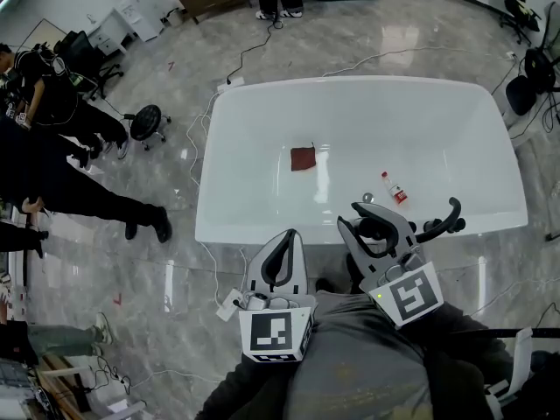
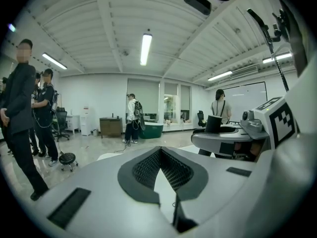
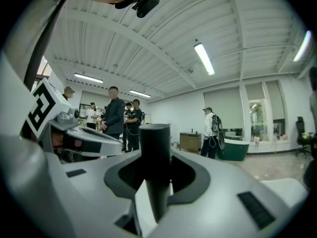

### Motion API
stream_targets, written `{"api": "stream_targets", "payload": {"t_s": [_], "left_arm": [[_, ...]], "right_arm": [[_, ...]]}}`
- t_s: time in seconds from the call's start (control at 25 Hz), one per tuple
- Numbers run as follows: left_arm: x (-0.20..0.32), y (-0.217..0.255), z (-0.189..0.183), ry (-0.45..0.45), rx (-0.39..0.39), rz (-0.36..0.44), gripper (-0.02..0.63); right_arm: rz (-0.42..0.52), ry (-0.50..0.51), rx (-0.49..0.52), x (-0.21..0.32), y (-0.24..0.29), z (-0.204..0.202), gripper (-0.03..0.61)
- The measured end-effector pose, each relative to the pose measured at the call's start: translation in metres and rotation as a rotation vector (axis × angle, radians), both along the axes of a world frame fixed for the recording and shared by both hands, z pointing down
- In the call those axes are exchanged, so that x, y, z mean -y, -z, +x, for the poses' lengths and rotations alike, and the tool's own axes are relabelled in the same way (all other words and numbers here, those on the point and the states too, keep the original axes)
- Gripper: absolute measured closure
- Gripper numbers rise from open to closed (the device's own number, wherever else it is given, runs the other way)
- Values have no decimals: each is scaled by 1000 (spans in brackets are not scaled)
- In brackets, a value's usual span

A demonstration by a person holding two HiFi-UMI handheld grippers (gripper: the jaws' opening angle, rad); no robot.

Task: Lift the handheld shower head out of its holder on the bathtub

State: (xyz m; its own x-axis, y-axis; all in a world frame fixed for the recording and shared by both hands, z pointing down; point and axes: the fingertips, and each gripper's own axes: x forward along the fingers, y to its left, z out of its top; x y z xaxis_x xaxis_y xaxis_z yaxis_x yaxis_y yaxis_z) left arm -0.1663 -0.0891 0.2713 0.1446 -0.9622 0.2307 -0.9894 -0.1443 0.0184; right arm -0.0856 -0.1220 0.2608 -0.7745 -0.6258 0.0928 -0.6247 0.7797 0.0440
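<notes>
The black handheld shower head (image 1: pixel 440 224) hangs above the near rim of the white bathtub (image 1: pixel 262 138), its handle gripped by my right gripper (image 1: pixel 374 226). In the right gripper view the handle (image 3: pixel 155 152) stands upright as a dark cylinder between the jaws of the right gripper (image 3: pixel 155 175), which are shut on it. My left gripper (image 1: pixel 281 250) hovers to the left over the tub's near edge, holding nothing. In the left gripper view the left gripper (image 2: pixel 160 155) has its ribbed pads meeting at the tips. The holder is hidden behind the grippers.
Inside the tub lie a red-brown cloth (image 1: pixel 303 158), a small bottle (image 1: pixel 394 188) and a drain (image 1: pixel 367 198). Cables and a power strip (image 1: pixel 231 301) lie on the floor by the tub. People (image 1: pixel 52 147) and a rolling stool (image 1: pixel 144 122) are at the left.
</notes>
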Motion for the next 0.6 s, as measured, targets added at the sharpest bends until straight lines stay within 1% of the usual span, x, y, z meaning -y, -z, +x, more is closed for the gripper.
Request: {"api": "stream_targets", "payload": {"t_s": [0.2, 0.36, 0.6], "left_arm": [[-10, 16, 6, -26, -1, 24, 611], [-27, 16, 14, -59, 1, 15, 611], [-51, 20, 23, -64, 3, 30, 611]], "right_arm": [[-2, -26, 6, -10, 14, 4, 463], [24, -56, 48, -22, 26, 11, 463], [70, -70, 83, -50, 50, 22, 463]]}}
